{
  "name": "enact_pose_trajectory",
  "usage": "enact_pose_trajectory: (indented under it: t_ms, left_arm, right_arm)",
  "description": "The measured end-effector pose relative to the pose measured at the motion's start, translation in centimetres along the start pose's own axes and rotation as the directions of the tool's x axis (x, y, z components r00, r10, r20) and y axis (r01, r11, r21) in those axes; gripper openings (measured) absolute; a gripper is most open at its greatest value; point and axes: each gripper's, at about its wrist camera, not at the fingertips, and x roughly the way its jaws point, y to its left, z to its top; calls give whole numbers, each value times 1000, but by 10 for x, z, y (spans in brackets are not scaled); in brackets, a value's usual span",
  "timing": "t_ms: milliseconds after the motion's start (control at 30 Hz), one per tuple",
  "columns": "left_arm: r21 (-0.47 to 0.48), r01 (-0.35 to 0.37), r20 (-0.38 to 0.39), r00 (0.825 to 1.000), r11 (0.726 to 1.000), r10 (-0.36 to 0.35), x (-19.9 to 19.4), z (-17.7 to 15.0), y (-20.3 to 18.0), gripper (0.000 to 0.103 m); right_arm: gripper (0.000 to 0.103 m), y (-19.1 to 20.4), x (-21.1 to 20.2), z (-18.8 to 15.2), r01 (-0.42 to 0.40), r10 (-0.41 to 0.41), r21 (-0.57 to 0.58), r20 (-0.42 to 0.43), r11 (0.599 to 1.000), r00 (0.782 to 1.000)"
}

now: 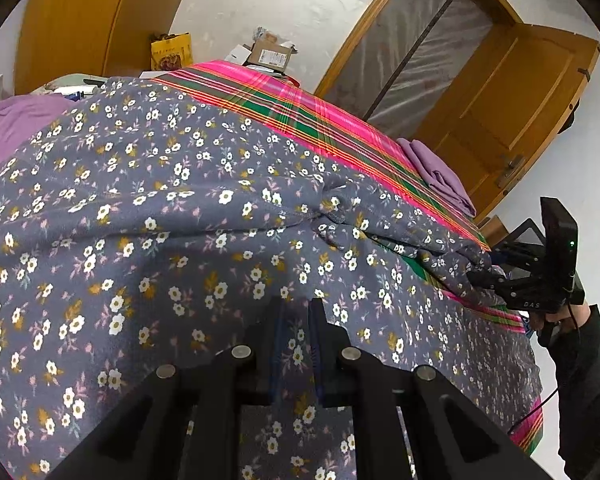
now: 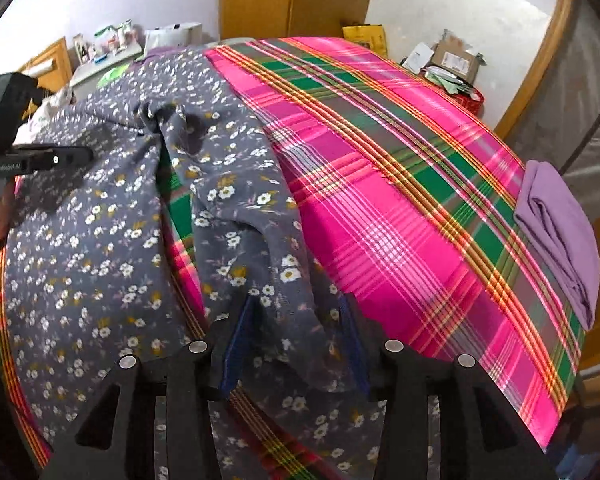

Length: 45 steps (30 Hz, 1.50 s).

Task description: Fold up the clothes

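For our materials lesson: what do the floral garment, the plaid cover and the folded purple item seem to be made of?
Floral garment: thin, soft woven or knit fabric, matte; it drapes and wrinkles easily. Plaid cover: smooth cloth, possibly synthetic or satin-like, with a sheen on the pink. Folded purple item: soft matte cloth with rounded folds, probably cotton-like.

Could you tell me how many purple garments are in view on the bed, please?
2. One folded purple garment lies at the far edge of the plaid sheet; another purple garment sits unfolded beyond the floral dress. More may be hidden under the dress.
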Motion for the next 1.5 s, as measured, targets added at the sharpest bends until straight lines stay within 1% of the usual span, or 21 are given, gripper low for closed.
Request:
enact_pose_trajectory:
  t_ms: [33, 67, 100, 167, 233, 267, 333, 400, 433, 467, 500, 567, 633, 667, 767, 833, 900, 1000, 1067, 1300, 1500]
  left_arm:
    - [-3, 3, 0, 1000, 1000, -3, 0, 0, 1, 12]
    - [-5, 6, 1, 1000, 1000, -6, -1, -1, 2, 12]
    - [-7, 8, 1, 1000, 1000, -8, -1, -1, 2, 12]
    - [-9, 11, 1, 1000, 1000, -11, -2, -2, 3, 12]
    - [-10, 12, 1, 1000, 1000, -12, -2, -2, 3, 12]
    - [-10, 12, 1, 1000, 1000, -12, -2, -2, 3, 12]
    - [-10, 11, 2, 1000, 1000, -11, -3, -2, 4, 12]
    - [-6, 6, 2, 1000, 1000, -6, -3, -2, 3, 12]
    - [-3, 2, 2, 1000, 1000, -2, -3, -2, 2, 12]
    - [3, -4, 2, 1000, 1000, 4, -3, -2, 1, 12]
    - [16, -18, 2, 1000, 1000, 18, -3, -2, -2, 12]
    - [52, -51, 2, 999, 997, 51, -3, -2, -10, 12]
    - [68, -66, -6, 998, 996, 67, -5, -3, -15, 12]
    - [65, -57, -11, 998, 996, 58, -7, -3, -16, 12]
    - [70, -49, 3, 999, 996, 49, -15, 1, -19, 12]
    - [80, -53, 19, 998, 995, 51, -19, 5, -23, 12]
    - [88, -52, 33, 998, 995, 50, -21, 9, -27, 12]
    - [98, -63, 40, 997, 993, 59, -18, 14, -28, 12]
    - [97, -67, 27, 998, 993, 65, -13, 12, -26, 12]
    - [91, -79, -13, 997, 993, 81, 1, 5, -21, 12]
    - [92, -76, -12, 997, 993, 77, 5, 4, -21, 13]
  right_arm:
    - [45, -1, 0, 1, -7, 7, 0, -4, 1000, 1000]
    - [38, -1, -1, 2, -3, 3, -6, 0, 1000, 1000]
    - [7, 0, -3, 4, 12, -12, -17, 10, 1000, 1000]
    - [6, 4, -10, 12, 91, -89, -32, 52, 995, 995]
    - [6, 4, -25, 22, 220, -216, -22, 124, 975, 969]
    - [6, 5, -35, 28, 318, -311, -10, 174, 948, 934]
    - [6, 14, -57, 37, 506, -491, 22, 281, 862, 825]
    - [7, 27, -71, 41, 587, -559, 28, 346, 809, 754]
    - [7, 35, -72, 42, 619, -579, 2, 359, 785, 732]
    - [7, 42, -67, 40, 629, -578, -48, 345, 776, 739]
    - [7, 46, -60, 36, 612, -559, -98, 314, 785, 768]
    - [8, 55, -44, 20, 510, -468, -191, 225, 839, 854]
    - [11, 63, -33, 0, 355, -336, -244, 118, 902, 934]
    - [13, 68, -31, -8, 294, -282, -261, 81, 920, 956]
    - [19, 78, -34, -24, 161, -160, -270, 26, 949, 987]
    - [21, 73, -42, -28, 107, -100, -235, 40, 966, 994]
    - [23, 56, -54, -21, 91, -77, -142, 102, 986, 992]
    - [32, 23, -63, -6, 79, -81, 19, 202, 997, 976]
    - [32, -4, -59, 3, 68, -91, 110, 215, 992, 972]
    - [33, -81, -5, 7, 0, -24, 278, 86, 960, 996]
    - [33, -93, 13, -11, -54, 42, 306, 45, 951, 998]
